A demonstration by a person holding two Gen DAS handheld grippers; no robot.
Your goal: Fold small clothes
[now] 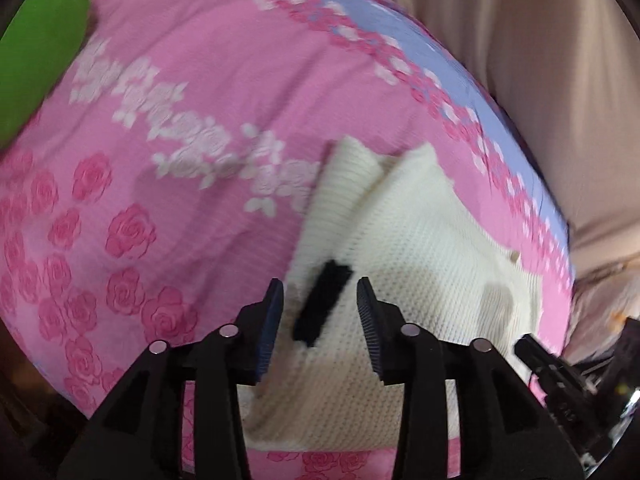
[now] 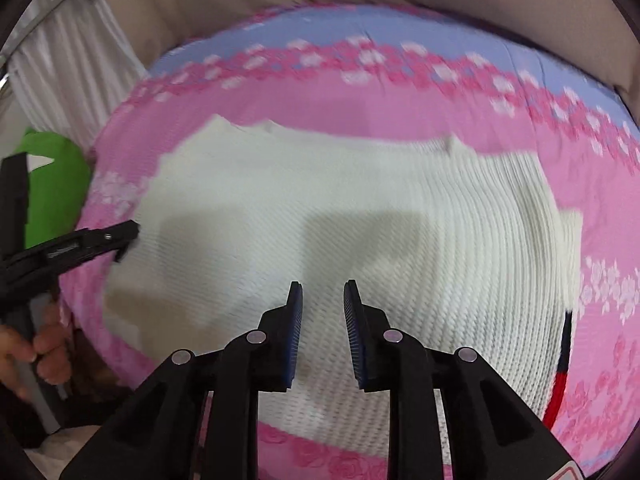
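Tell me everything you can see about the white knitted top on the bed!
The white knitted top is cream-white with a ribbed, waffle-like knit that looks soft and thick. It lies spread fairly flat on the pink rose-patterned bedsheet, with small bumps along its far edge. A black and red stripe shows at its right edge, and a black patch sits on it in the left view. Both tongs, left and right, are open above it, gripping nothing.

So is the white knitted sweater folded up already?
Partly folded: the white knitted sweater lies flat on the pink rose-print bedsheet, with layered edges showing along its far side. Neither tongs hold it.
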